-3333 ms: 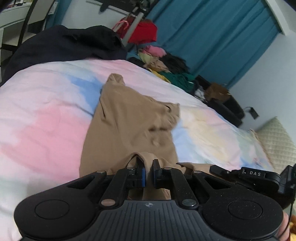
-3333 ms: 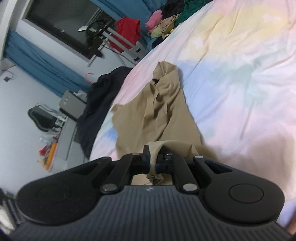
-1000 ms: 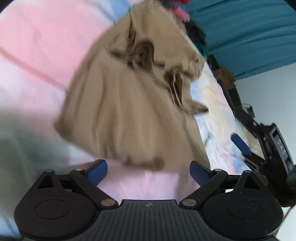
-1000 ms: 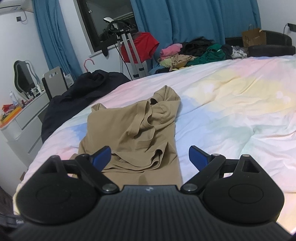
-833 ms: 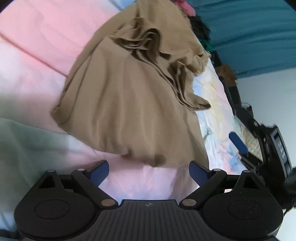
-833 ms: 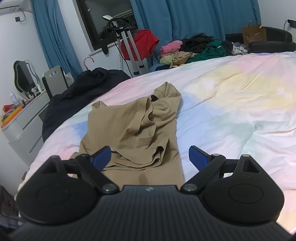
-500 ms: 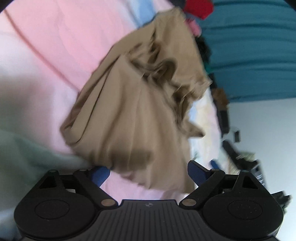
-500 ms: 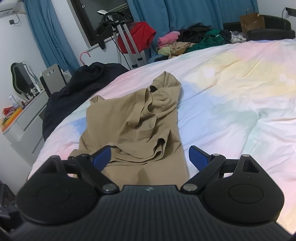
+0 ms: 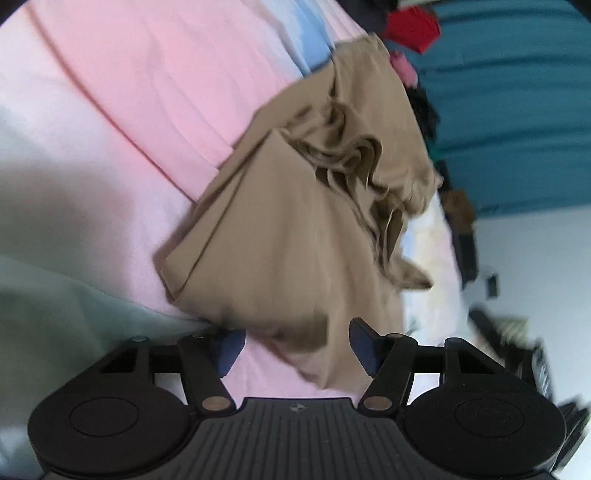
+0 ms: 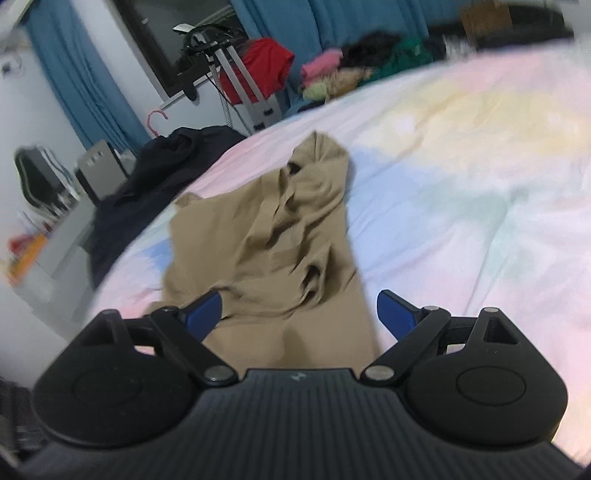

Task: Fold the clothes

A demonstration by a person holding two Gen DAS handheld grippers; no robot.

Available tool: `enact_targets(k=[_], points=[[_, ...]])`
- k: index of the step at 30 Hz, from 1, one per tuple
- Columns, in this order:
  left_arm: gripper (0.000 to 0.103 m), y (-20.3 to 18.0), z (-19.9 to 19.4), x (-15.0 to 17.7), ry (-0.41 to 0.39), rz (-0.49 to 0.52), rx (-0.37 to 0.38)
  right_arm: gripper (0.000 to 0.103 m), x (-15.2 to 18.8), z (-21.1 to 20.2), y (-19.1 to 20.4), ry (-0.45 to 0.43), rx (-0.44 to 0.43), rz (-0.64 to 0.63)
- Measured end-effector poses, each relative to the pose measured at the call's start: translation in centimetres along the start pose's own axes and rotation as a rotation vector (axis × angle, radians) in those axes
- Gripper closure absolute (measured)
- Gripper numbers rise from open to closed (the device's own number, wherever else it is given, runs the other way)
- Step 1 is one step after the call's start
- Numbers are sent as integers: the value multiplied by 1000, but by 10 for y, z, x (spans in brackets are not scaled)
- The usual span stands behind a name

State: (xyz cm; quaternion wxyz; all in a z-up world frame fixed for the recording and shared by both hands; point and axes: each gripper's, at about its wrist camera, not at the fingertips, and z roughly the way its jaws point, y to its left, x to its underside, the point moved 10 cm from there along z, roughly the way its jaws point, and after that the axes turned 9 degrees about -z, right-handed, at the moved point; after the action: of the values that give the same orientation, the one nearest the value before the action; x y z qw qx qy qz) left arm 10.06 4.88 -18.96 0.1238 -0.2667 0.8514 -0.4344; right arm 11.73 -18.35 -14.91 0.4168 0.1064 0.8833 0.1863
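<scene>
Because the tan garment [image 9: 280,236] lies half-folded on the bed [image 9: 110,110], the left claw [image 9: 295,341] is closing over its near hem, not yet pinching; the right claw [image 10: 295,312] hovers spread, holding nothing.

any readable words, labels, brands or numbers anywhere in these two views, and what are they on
No readable text in either view.
Left gripper: small round emblem on the body, no letters legible.
Right gripper: small mark on the body, too blurred to read.
Cardboard box: too blurred to show any print.
Tan garment: no label visible.
</scene>
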Motion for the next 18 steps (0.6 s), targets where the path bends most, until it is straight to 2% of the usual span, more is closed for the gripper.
enact_targets(k=[4,6,9,10,14,18], points=[[54,-7,-9,-9,-59,-25,77,11,30,-9,21,74,-160,102],[56,-20,-15,-12,-86,-7,143,11,46,-6,31,129,-232,153],[53,-36,-17,-8,-89,50,194,11,69,13,34,251,-321,284],[50,-33,-11,-7,-74,43,175,11,75,20,32,280,-335,329],[51,-13,19,-3,7,-26,70,11,94,38,26,353,-372,476],[56,-14,22,-7,-7,-38,75,11,102,44,24,340,-333,490]])
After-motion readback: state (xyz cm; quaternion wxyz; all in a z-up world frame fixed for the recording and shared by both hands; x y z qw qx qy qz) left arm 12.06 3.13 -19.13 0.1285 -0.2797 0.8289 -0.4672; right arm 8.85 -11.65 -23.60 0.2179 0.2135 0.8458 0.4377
